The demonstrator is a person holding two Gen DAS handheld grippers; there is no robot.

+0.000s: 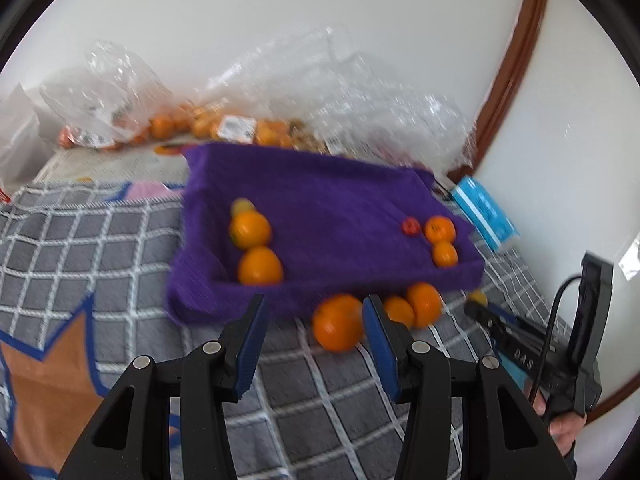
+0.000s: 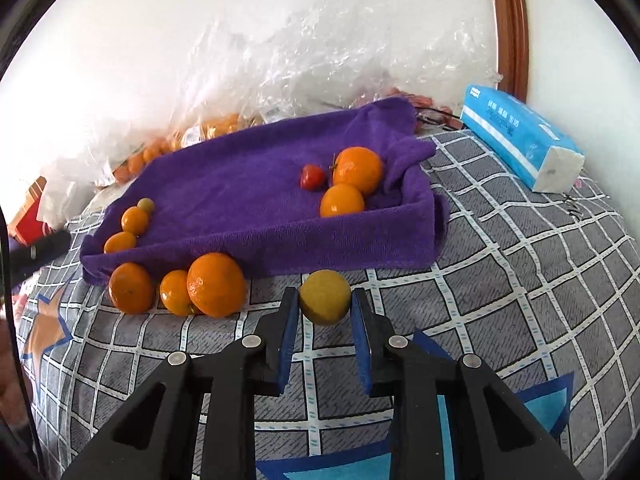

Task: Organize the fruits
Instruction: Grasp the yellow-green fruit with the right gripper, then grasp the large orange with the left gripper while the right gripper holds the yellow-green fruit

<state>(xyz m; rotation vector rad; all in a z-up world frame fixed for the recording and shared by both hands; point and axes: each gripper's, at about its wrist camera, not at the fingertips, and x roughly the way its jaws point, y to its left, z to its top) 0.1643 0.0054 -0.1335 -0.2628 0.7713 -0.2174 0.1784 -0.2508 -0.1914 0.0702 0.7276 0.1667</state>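
Observation:
A tray draped in a purple towel [image 2: 248,184] lies on the checked bedspread. Two oranges [image 2: 134,220] and a small green fruit sit in its left corner. Its right corner holds two oranges [image 2: 356,168] and a small red fruit [image 2: 312,177]. Three oranges [image 2: 216,284] lie on the bedspread against the tray's front. My right gripper [image 2: 325,300] is shut on a yellow round fruit [image 2: 325,292], just in front of the tray. In the blurred left wrist view my left gripper [image 1: 314,306] stands open. One loose orange [image 1: 338,322] lies beside its right finger, not gripped.
Crumpled clear plastic bags [image 2: 304,52] with more oranges lie behind the tray against the white wall. A blue tissue pack [image 2: 516,136] lies at the right, and a brown wooden frame [image 2: 510,20] rises behind it. A red box [image 2: 28,212] shows at the far left.

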